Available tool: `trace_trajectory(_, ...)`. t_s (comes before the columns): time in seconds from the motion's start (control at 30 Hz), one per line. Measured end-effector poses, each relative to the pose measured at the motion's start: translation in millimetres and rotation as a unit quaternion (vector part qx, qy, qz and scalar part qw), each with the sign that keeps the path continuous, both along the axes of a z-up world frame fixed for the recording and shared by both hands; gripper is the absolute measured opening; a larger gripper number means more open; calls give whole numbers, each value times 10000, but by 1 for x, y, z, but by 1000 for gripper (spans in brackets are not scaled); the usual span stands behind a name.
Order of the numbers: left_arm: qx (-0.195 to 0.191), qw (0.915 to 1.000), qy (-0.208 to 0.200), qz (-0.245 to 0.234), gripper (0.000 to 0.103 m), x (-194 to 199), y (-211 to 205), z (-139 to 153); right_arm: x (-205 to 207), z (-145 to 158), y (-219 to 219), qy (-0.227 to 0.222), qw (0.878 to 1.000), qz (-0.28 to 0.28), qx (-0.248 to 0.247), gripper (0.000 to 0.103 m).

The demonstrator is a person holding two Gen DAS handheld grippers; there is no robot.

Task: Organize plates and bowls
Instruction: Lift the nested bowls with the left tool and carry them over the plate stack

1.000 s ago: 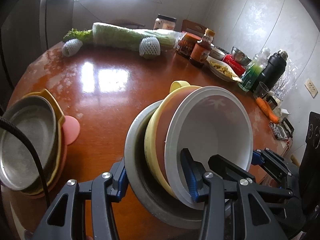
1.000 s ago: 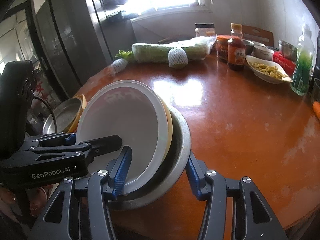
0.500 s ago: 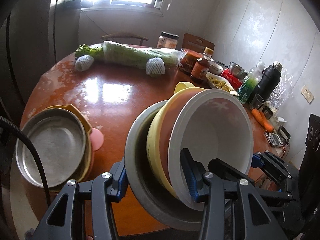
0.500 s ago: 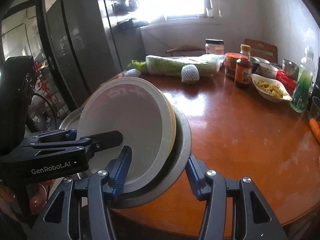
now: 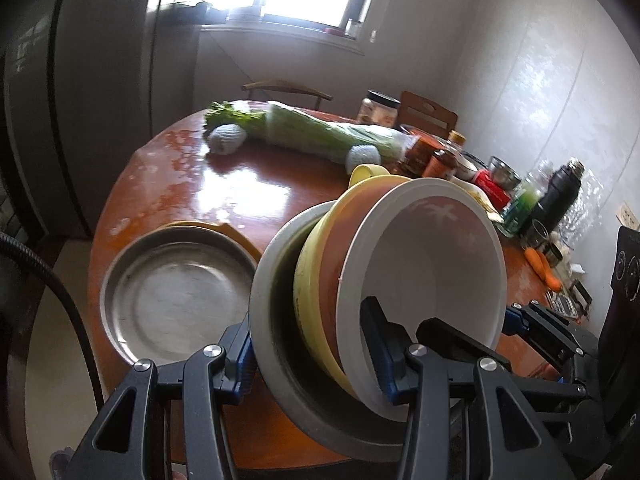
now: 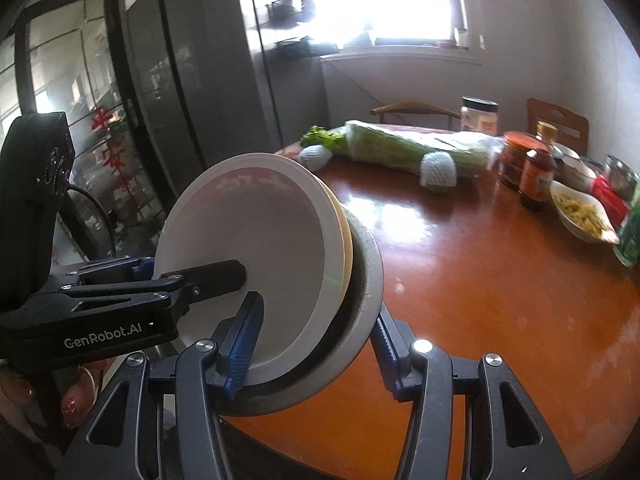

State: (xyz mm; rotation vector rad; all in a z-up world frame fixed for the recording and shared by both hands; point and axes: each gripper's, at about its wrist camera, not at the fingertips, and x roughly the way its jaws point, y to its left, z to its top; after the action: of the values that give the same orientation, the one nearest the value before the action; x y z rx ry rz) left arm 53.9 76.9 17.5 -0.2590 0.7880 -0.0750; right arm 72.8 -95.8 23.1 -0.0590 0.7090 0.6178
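1. Left tongs [image 5: 316,354] and right tongs [image 6: 312,354] both pinching one tilted stack of bowls [image 5: 420,272], white inside yellow inside grey, held off the worktop [image 6: 500,280].
2. Just beyond, left: metal plate [image 5: 176,296] resting on what is probably a yellow dish.
3. Far edge: wrapped greens [image 6: 404,146], jars.

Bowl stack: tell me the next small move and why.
Probably level it. Both the left gripper and right gripper clamp the bowl stack, which tilts steeply above the table; the white bowl could slide out. Then lower it beside the metal plate.
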Motion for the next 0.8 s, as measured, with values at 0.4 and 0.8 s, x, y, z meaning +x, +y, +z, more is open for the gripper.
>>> trace_trajectory(0.4,29,9989,-74,468,47,1,66,3,23,4,68,-72,9985,536,-73,55)
trace_trajectory(0.8,11,9971,243,719,48,5,104,-24,39,-19,116,199,9959,846,-262,55)
